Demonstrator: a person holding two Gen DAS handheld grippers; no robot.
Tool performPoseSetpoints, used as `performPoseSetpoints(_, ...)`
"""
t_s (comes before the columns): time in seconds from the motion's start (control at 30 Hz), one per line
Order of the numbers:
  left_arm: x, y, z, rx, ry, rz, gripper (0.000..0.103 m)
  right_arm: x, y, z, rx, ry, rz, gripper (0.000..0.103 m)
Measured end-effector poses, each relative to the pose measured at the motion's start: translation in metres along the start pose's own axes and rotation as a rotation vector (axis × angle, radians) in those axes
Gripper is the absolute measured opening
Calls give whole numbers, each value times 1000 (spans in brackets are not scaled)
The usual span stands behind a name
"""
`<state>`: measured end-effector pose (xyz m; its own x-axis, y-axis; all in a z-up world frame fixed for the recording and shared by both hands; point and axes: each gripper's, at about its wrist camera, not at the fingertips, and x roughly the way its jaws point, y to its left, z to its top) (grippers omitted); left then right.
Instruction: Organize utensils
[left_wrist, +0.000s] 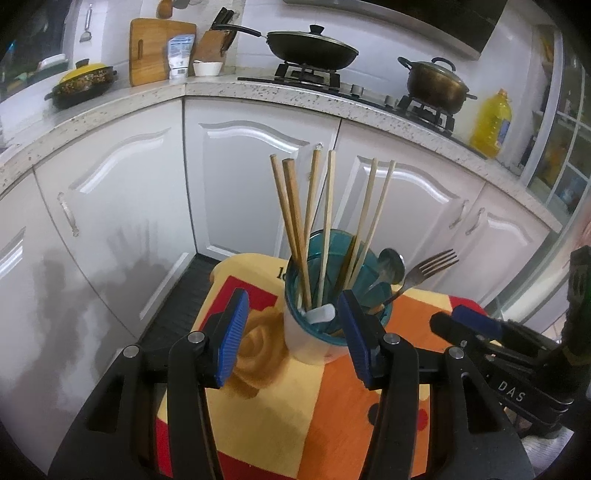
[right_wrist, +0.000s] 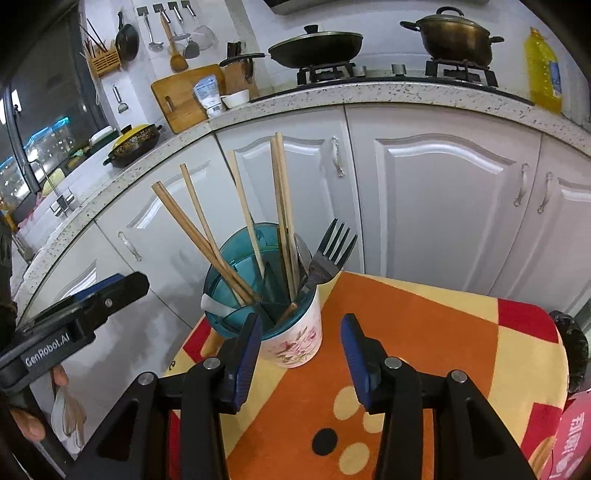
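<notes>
Teal-rimmed utensil holder (left_wrist: 317, 295) stands upright on the patterned cloth (right_wrist: 424, 332), chopsticks (left_wrist: 295, 221) pointing upward, just ahead of the left gripper (left_wrist: 291, 332) (fingers apart, empty); right gripper (right_wrist: 299, 350), also apart and empty, sits beside it.

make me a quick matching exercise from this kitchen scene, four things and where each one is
Things:
1. fork
2. lidded wok
3. oil bottle
4. cutting board

Places:
A. leaning against the wall beside the knife block
B. standing in the utensil holder with the chopsticks
C. on the counter at the far right, past the brass pot
D. on the left stove burner

Pairs: 1-B, 2-D, 3-C, 4-A
</notes>
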<state>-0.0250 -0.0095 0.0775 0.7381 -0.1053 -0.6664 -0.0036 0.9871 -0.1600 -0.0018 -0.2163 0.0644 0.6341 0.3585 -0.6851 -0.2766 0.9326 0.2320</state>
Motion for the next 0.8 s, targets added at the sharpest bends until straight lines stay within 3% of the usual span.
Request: performPoseSetpoints(0.8,-10,-5,-11,40,-18,61,50,-4,13,-2,-4,-8,-22,47)
